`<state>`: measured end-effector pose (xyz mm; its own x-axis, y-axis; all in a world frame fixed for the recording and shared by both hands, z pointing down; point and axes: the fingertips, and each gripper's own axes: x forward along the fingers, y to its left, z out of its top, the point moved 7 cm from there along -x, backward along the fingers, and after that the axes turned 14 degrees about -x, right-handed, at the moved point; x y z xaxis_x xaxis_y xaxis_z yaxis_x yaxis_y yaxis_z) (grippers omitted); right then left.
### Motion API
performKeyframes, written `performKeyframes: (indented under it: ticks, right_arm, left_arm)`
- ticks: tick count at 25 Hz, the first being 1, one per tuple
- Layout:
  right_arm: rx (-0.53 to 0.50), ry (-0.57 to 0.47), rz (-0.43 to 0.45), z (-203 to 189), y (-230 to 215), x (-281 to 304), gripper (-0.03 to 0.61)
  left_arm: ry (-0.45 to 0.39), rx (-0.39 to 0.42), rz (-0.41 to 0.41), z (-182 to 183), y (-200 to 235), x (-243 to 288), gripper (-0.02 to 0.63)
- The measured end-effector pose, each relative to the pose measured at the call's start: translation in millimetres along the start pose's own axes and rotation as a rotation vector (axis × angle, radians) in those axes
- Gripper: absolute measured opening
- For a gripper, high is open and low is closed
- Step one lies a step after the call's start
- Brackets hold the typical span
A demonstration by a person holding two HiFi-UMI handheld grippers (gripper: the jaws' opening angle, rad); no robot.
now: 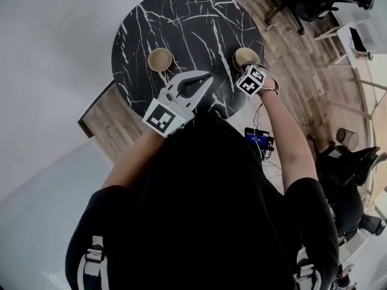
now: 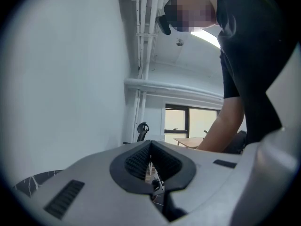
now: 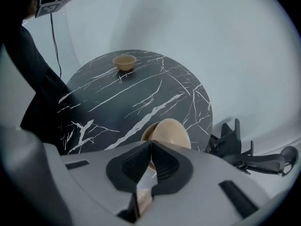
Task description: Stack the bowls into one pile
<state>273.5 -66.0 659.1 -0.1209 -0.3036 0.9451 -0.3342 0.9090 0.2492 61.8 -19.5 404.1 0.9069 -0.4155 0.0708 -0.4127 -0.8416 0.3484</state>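
Two tan bowls are on the round black marble table (image 1: 139, 35). One bowl (image 1: 160, 59) (image 3: 124, 61) stands upright alone at the left. The other bowl (image 1: 244, 57) (image 3: 171, 132) is tilted near the table's right edge, its rim pinched in my right gripper (image 3: 151, 145), which points steeply down and is shut on it. That gripper's marker cube (image 1: 251, 80) sits just below the bowl in the head view. My left gripper (image 1: 207, 76) (image 2: 150, 147) hovers over the table's near edge between the bowls, pointing level, shut and holding nothing.
Wooden floor surrounds the table. Office chairs (image 1: 308, 2) (image 3: 244, 152) stand beyond the right edge. A device with a blue screen (image 1: 259, 139) lies on the floor by the person's right arm. A white wall fills the left gripper view.
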Motion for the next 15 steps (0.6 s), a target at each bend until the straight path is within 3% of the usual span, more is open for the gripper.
performKeyframes:
  ticks: [9,15]
  right_arm:
    - [0.005,-0.013,0.002,-1.1,3.7,16.5,0.006]
    - [-0.008,-0.015,0.048,-5.1,9.5,25.8,0.017]
  left_arm:
    - [0.001,0.002,0.051,-3.7,0.5,0.2,0.005]
    - [-0.005,0.006,0.083,-6.9,-1.5,-1.0,0.005]
